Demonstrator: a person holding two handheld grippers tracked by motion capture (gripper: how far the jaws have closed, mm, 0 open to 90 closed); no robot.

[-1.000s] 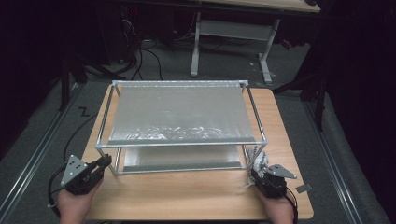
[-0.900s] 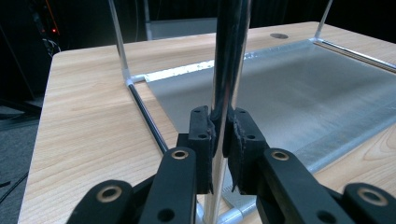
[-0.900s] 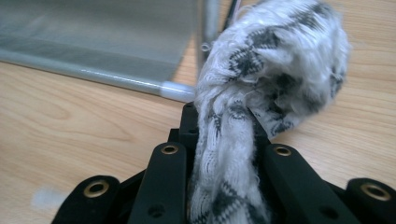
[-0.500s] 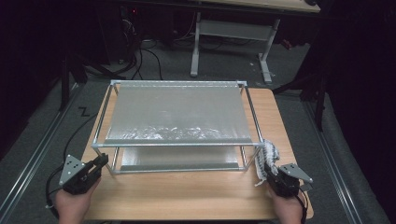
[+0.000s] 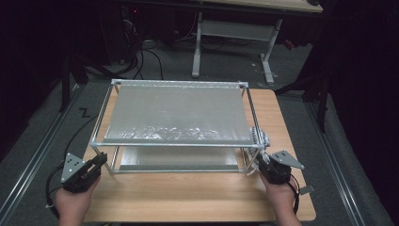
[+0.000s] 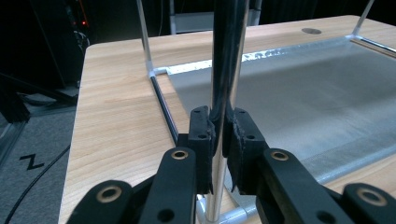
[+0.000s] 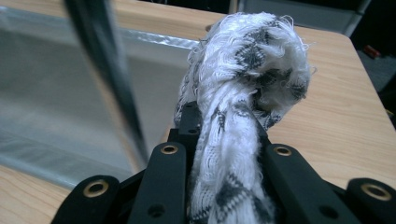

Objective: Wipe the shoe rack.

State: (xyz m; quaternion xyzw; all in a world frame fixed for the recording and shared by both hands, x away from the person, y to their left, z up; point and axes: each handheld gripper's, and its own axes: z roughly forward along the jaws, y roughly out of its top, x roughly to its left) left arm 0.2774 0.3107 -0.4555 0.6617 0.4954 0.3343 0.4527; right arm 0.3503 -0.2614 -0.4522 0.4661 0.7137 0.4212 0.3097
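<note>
A metal rack [image 5: 179, 143] with two silvery shelves stands on the wooden table [image 5: 188, 197]. My left gripper [image 5: 100, 160] is at the rack's front left corner, shut on the upright post [image 6: 224, 56], which runs between its pads [image 6: 201, 135]. My right gripper [image 5: 261, 161] is at the front right corner, shut on a bunched white and grey knitted cloth [image 5: 259, 138]. In the right gripper view the cloth [image 7: 252, 79] bulges above the jaws, beside a blurred rack post [image 7: 107, 60].
The lower shelf [image 5: 179, 160] lies under the top one. Bare table wood runs along the front and to the right of the rack [image 5: 277, 117]. Behind the table are another desk's legs [image 5: 268, 61] and cables on the floor [image 5: 141, 52].
My right gripper has risen with the cloth, which now hangs up by the top shelf's front right corner. The left gripper has stayed on the post.
</note>
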